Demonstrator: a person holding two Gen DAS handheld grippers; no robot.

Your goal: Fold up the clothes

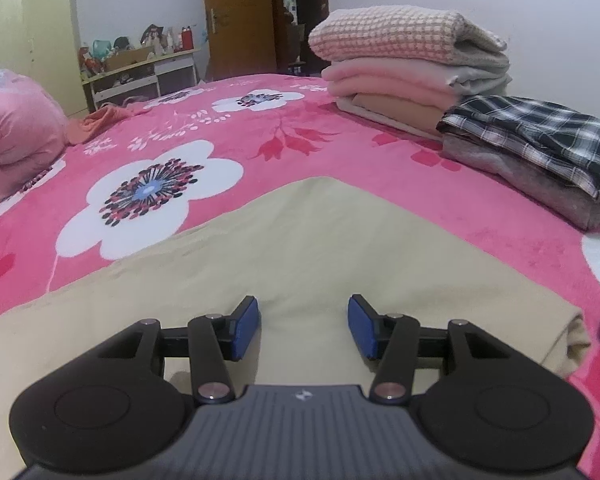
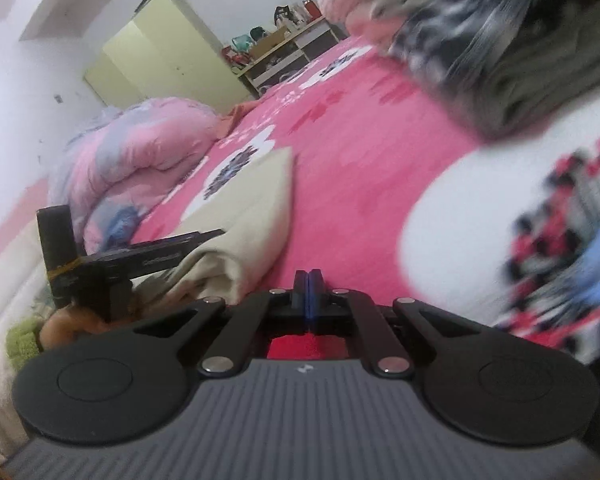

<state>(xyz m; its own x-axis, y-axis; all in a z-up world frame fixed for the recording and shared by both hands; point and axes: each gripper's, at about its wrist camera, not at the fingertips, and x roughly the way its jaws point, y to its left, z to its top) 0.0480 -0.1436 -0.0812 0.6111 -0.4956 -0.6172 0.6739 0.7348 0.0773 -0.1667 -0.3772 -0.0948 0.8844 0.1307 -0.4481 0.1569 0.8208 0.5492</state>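
The beige garment (image 1: 300, 248) lies on the pink flowered bed cover (image 1: 340, 152), already folded into a flat block with its doubled edge at the right, near the bed's front. The left tongs (image 1: 303, 326) hover just above its near part, blue pads standing apart with nothing between them; whether they touch the cloth cannot be told. In the right wrist view the same garment (image 2: 256, 216) shows as a rolled fold left of the right tongs (image 2: 308, 292), whose blue pads are pressed together and grip nothing; they sit over bare bed cover (image 2: 360, 184), apart from the cloth, and the picture is smeared at the right side.

Farther back on the bed stand finished piles: a checked pink-and-white knit on top of pink and beige pieces (image 1: 404, 64), and beside it a black-and-white plaid shirt on a grey piece (image 1: 540, 148). A pink quilt (image 1: 16, 140) is bunched at the left.

As a judgement, this garment's folding looks nearly or wholly done. The next move probably calls for either a last fold or lifting the block, both tongs pinching opposite edges through all layers, and carrying it to the piles without letting it open.
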